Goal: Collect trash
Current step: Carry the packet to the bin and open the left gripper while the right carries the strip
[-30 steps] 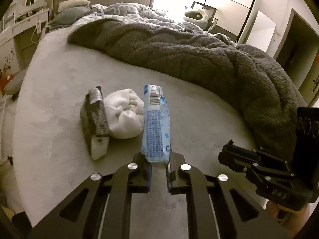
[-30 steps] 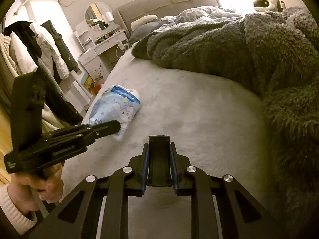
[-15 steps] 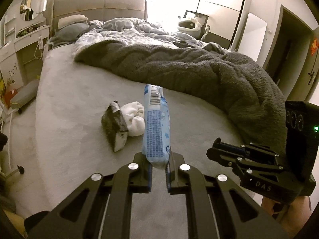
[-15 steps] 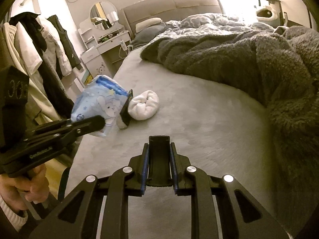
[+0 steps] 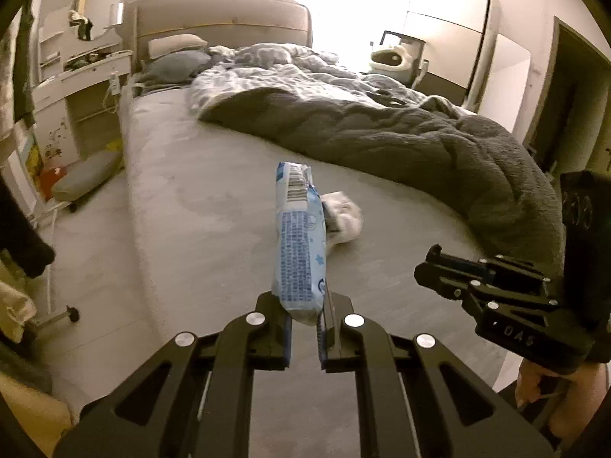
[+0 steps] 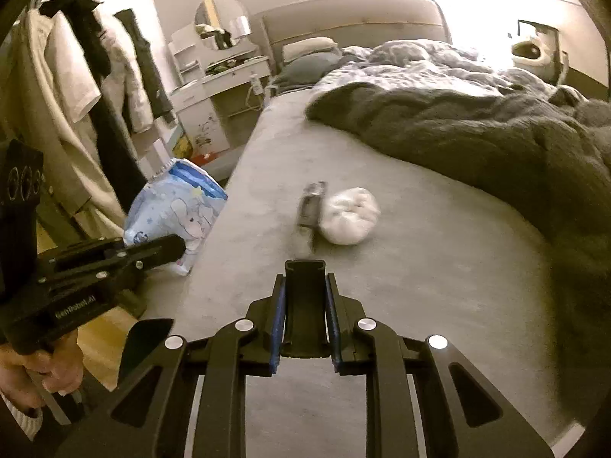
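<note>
My left gripper (image 5: 304, 318) is shut on a blue and white plastic wrapper (image 5: 299, 240) and holds it in the air by the bed's left edge; the wrapper also shows in the right wrist view (image 6: 177, 210). On the grey bed sheet (image 6: 420, 252) lie a white crumpled wad (image 6: 349, 215) and a dark flat wrapper (image 6: 311, 210) side by side. My right gripper (image 6: 305, 267) is shut and empty, a little short of the dark wrapper. It also shows in the left wrist view (image 5: 435, 267).
A thick dark grey blanket (image 5: 401, 145) covers the right and far part of the bed. A white dressing table (image 6: 214, 76) and hanging clothes (image 6: 95, 76) stand left of the bed. A grey cushion (image 5: 86, 175) lies on the floor.
My left gripper has lifted the blue wrapper and pulled it back and left, away from the wad and dark wrapper. My right gripper has drawn back and turned toward those two items.
</note>
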Demonstrator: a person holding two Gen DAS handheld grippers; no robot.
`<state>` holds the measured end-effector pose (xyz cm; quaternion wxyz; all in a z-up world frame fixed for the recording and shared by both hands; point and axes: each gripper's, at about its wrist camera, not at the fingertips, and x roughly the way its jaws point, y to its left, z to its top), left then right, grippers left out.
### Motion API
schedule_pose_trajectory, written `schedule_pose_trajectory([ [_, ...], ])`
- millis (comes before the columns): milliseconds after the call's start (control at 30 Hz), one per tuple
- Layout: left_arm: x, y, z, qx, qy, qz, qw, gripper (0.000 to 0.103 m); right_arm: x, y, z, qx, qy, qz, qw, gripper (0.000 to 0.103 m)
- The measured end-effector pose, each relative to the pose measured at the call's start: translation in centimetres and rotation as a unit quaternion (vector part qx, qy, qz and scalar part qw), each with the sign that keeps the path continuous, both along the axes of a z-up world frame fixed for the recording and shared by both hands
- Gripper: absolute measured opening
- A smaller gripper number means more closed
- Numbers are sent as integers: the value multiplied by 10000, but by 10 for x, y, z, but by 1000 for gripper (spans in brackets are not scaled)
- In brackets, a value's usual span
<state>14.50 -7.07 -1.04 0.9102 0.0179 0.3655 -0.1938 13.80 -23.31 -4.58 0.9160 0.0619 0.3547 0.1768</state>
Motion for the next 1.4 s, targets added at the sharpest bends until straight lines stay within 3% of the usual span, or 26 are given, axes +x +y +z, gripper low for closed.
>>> schedule_pose_trajectory([
  [667,-7,135,-26,149,320,1016,9942,12,9,121,16,-13,-111,803,9967,20],
  [967,-5,190,-72,200,912,1461,9849,12,12,172,8,115,16,1222,9924,20],
  [1233,-9,235,-127,330,1602,1781,9703,12,17,223,-2,246,213,1592,9867,20],
  [1400,-15,254,-164,480,2171,1734,9594,12,13,256,-13,137,311,1851,9821,20],
])
